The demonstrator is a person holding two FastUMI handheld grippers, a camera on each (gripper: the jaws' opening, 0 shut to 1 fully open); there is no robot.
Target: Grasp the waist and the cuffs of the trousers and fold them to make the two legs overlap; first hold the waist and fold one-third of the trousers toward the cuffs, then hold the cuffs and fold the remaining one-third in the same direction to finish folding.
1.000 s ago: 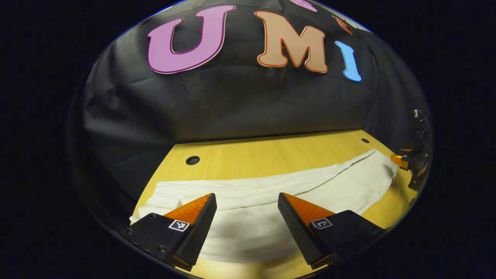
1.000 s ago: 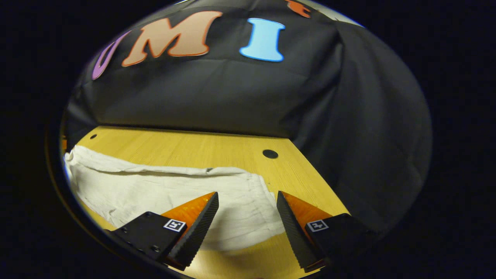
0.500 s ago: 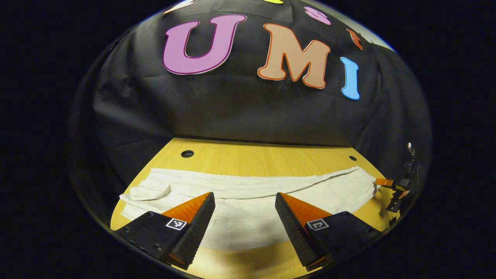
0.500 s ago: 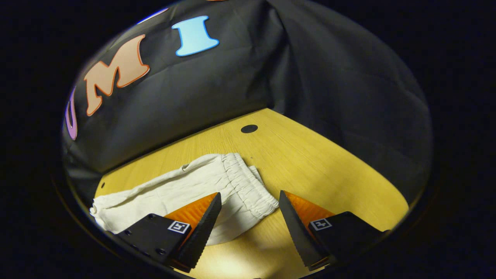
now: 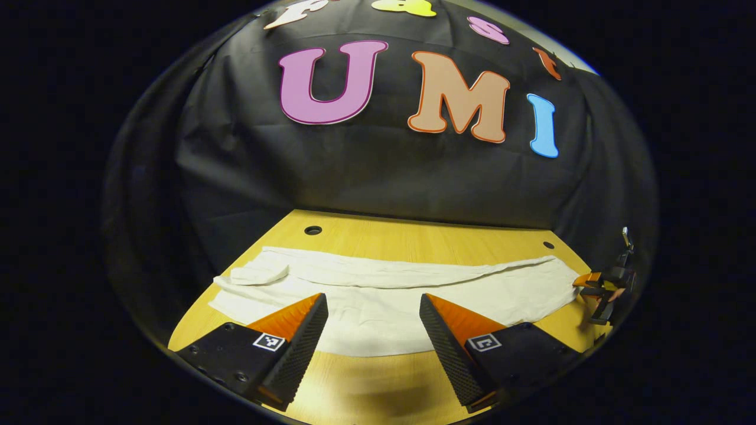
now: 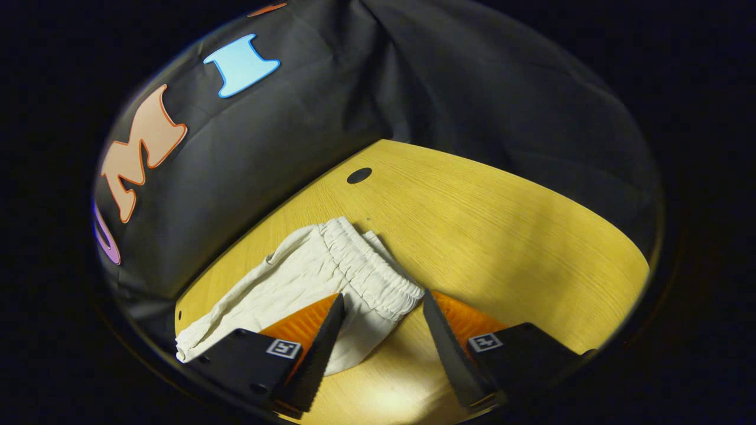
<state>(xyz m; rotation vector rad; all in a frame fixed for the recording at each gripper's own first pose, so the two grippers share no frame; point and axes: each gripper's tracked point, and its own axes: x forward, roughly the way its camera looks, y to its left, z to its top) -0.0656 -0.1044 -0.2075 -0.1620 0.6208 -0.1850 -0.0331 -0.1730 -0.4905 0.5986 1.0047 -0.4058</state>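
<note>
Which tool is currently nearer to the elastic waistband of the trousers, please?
Right. The right tool hangs open just over the waistband; the left tool, also open, sits above the trousers' middle, farther along.

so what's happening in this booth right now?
A person with two handheld grippers is folding white trousers lying lengthwise on a wooden table, legs apparently already overlapped. The right gripper hangs open over the elastic waist, not gripping it. The left gripper hangs open above the middle of the legs. The thirds folds haven't begun.

Recording booth, black cloth wall (image 5: 366, 177), bare wooden table (image 6: 502, 236) with drilled holes
</note>
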